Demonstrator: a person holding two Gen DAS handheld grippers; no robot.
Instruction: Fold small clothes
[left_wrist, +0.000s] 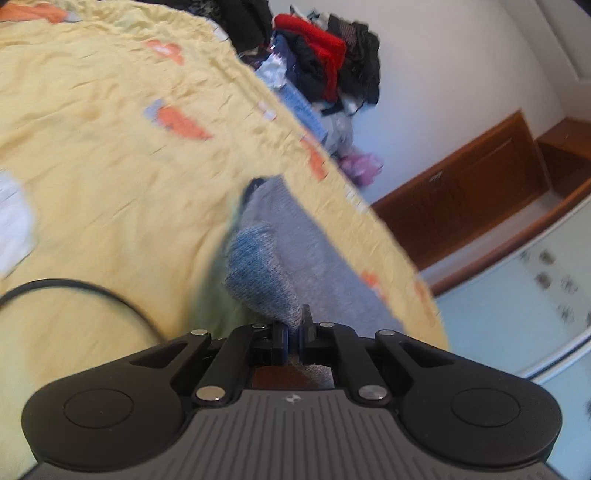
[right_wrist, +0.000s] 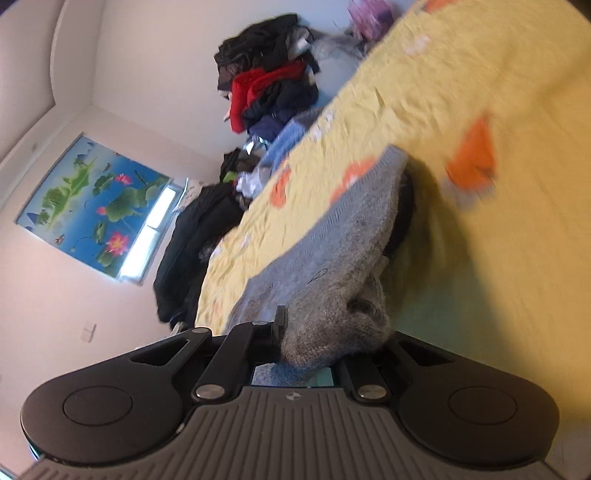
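A: Listing item one: grey sock, blue heel patch, held at both ends. Left gripper is pinched tight on the blue-grey end; right gripper is clamped on a fuzzy bunched grey end. The sock spans between them, above the yellow bedspread.

B: Handling notes for the fold?

A: My judgement: keep both pinches firm and the span taut but not stretched, since the knit looks soft and will sag in the middle. Bring one end over the other squarely so the edges line up, then set it down flat before letting go. The right grip holds a thick wad, so it may slip or drag extra fabric; worth watching.

B: Surface and room?

A: Surface: the bedspread, creased, printed with orange shapes, slightly blurred in both views. A black cable lies across it. Far edge: clothes pile, mostly black with one red piece. Room: pale walls, lotus picture beside a bright window, brown wooden furniture, pale tiled floor.
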